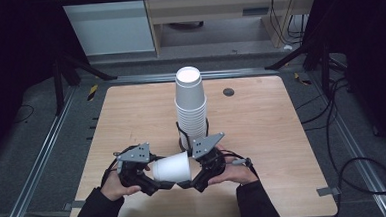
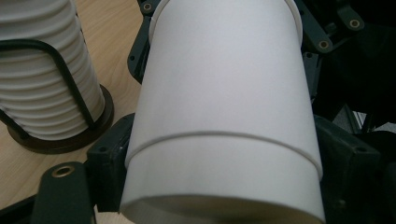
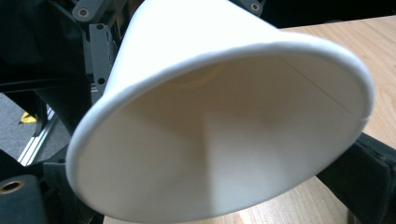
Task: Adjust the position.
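So the paper cup [image 1: 172, 168] is lying on its side, held up just above the surface [image 1: 262, 135] near its front edge. Its long axis runs left-right between both claws: left claw [image 1: 152, 183] clamped on the base end, right claw [image 1: 189, 181] gripping the rim end. The cup stack [image 1: 191, 106] in its holder [image 1: 182, 136] sits just behind, mid-surface.

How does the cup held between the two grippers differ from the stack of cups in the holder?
The held cup lies on its side above the table, its open rim toward the right gripper and its base toward the left gripper; the stack stands base-up. The held cup is gripped at both ends; the stack rests in a black wire holder, untouched. The held cup looks like two nested cups at most; the stack holds many. Both are plain white paper.
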Motion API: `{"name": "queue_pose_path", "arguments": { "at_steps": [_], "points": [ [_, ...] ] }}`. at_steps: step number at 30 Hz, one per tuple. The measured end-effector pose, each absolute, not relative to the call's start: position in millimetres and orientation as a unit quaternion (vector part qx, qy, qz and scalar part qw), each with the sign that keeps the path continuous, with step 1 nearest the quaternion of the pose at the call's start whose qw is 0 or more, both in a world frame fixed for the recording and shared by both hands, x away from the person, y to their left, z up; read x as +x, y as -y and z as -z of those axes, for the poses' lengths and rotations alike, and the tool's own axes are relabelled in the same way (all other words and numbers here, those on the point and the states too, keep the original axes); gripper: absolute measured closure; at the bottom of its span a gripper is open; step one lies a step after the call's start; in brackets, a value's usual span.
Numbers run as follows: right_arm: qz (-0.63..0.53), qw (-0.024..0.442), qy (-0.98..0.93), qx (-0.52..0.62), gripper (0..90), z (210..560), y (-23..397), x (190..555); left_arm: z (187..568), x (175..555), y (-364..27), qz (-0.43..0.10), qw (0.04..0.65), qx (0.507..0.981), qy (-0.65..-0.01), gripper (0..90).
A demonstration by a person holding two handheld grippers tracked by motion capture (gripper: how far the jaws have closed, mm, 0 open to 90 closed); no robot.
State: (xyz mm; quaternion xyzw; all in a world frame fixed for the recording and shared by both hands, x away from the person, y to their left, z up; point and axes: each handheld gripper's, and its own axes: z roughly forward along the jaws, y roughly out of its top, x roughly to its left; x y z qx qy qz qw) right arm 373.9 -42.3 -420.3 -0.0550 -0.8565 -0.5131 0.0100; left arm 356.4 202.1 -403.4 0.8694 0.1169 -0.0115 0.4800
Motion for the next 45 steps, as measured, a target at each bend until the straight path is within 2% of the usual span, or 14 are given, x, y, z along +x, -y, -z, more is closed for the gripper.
{"name": "queue_pose_path", "arguments": {
  "at_steps": [19, 26, 36, 45],
  "points": [
    [0.507, 0.009, 0.860, -0.055, 7.6, 420, 43, 373, 404, 357, -202, 0.012, 0.478, 0.871, -0.114, 19.0],
    [0.504, 0.003, 0.862, -0.054, 7.6, 416, 46, 374, 399, 357, -206, -0.008, 0.470, 0.874, -0.121, 15.1],
    [0.434, -0.025, 0.899, -0.049, 7.4, 399, 47, 385, 405, 360, -209, -0.027, 0.422, 0.897, -0.130, 12.3],
    [0.376, -0.030, 0.926, -0.026, 7.3, 395, 27, 388, 413, 362, -201, -0.037, 0.384, 0.913, -0.131, 10.5]
  ]
}}
